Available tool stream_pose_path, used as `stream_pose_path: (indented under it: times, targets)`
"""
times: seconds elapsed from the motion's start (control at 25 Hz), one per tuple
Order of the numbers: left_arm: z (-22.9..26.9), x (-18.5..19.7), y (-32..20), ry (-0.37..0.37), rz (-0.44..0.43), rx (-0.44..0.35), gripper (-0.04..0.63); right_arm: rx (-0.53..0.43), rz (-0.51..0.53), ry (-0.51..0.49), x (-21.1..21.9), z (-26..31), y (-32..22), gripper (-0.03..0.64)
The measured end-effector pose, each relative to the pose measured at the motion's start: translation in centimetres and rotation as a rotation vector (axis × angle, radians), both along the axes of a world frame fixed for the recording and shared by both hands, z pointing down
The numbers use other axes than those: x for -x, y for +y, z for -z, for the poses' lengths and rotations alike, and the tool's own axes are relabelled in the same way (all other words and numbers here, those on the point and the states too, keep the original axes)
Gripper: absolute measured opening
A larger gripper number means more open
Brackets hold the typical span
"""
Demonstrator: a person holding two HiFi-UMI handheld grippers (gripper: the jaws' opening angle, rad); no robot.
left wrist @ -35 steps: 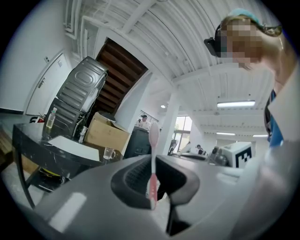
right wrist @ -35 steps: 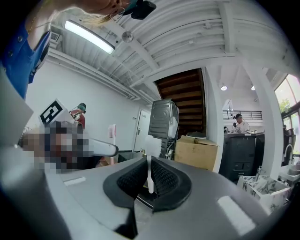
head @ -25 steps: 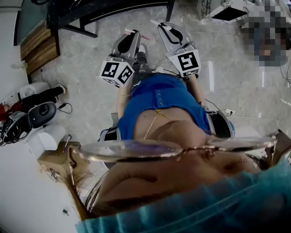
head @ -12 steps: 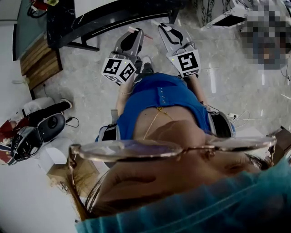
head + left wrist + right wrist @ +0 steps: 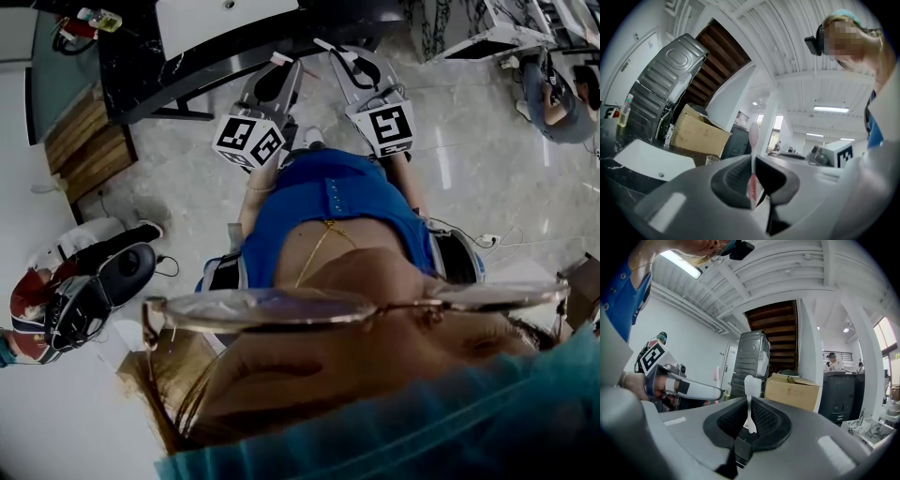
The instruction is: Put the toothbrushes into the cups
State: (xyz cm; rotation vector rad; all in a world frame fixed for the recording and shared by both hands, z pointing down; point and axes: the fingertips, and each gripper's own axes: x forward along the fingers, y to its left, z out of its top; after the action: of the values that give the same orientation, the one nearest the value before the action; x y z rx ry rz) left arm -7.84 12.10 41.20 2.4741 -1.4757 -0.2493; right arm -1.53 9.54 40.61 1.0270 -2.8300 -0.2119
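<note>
My left gripper [image 5: 278, 66] is shut on a pink toothbrush [image 5: 753, 157], which stands upright between its jaws. The right gripper [image 5: 332, 51] is shut on a white toothbrush [image 5: 748, 401], also upright with its head on top. Both are held level, side by side, in front of the person's body. A clear cup [image 5: 711, 160] stands on the dark counter [image 5: 693, 158] ahead in the left gripper view. In the right gripper view the left gripper [image 5: 686, 388] shows at the left.
A black table [image 5: 169, 47] with a white basin [image 5: 220, 17] lies just ahead at the top of the head view. A cardboard box [image 5: 698, 133], a bottle [image 5: 623, 112] and a grey metal cabinet [image 5: 661, 89] stand behind it. Helmets and gear [image 5: 84, 291] lie on the floor at left.
The person has walked forward: the black table and white basin have come into view at the top, the floor gear has slid down the frame. Both grippers keep their toothbrushes.
</note>
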Motion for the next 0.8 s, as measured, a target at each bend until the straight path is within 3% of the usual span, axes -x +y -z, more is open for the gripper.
stream_pose_path:
  times: [0.48, 0.8]
  targets:
    - [0.3, 2.8, -0.9, 0.011, -0.002, 0.022, 0.021, 0.027, -0.070, 0.009, 1.1, 0.0, -1.3, 0.025]
    - [-0.1, 4.6, -3.0, 0.032, 0.021, 0.033, 0.021, 0.035, -0.062, 0.026, 2.6, -0.1, -3.5, 0.025]
